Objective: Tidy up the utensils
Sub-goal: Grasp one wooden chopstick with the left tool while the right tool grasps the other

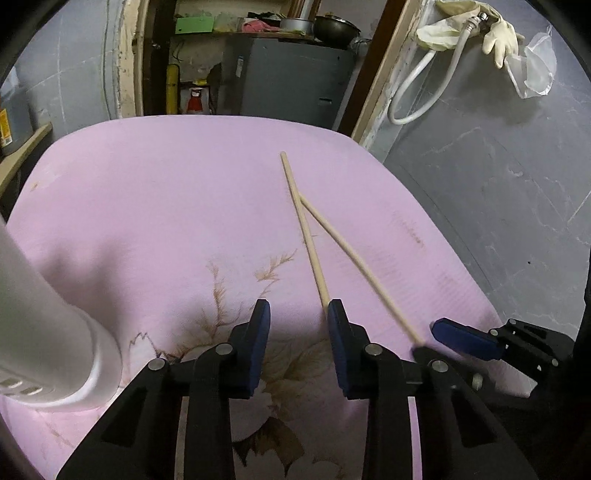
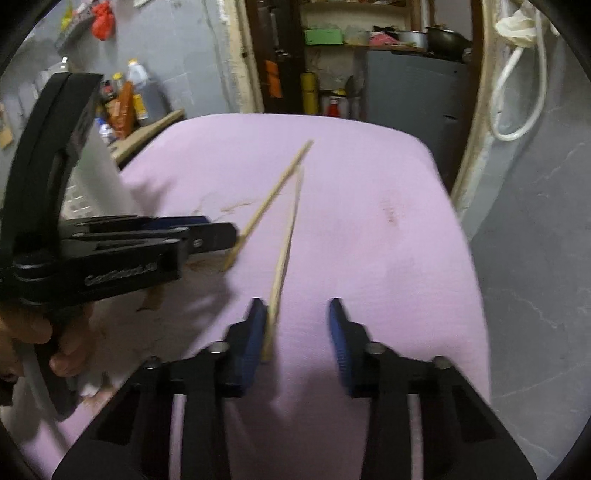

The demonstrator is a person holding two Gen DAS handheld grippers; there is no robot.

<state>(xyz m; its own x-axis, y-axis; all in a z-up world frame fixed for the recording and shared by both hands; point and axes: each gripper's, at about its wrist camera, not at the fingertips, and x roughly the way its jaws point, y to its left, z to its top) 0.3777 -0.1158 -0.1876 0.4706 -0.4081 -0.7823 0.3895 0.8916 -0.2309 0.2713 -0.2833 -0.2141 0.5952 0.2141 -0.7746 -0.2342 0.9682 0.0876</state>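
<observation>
Where grey walls enclose it, the pink cloth [image 1: 147, 206] bears two chopsticks [image 1: 306, 236].

The left gripper [image 1: 299, 306] points steeply downward, its blue pads standing apart. The right gripper [image 2: 297, 306] tilts down likewise, jaws parted, at its four o'clock. A hand [image 2: 55, 343] grips the left gripper's handle.

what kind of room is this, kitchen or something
Probably a home kitchen or utility corner. A dark pot sits on a cluttered shelf, sauce bottles line a side ledge, and a rubber glove hangs by a white hose.
</observation>
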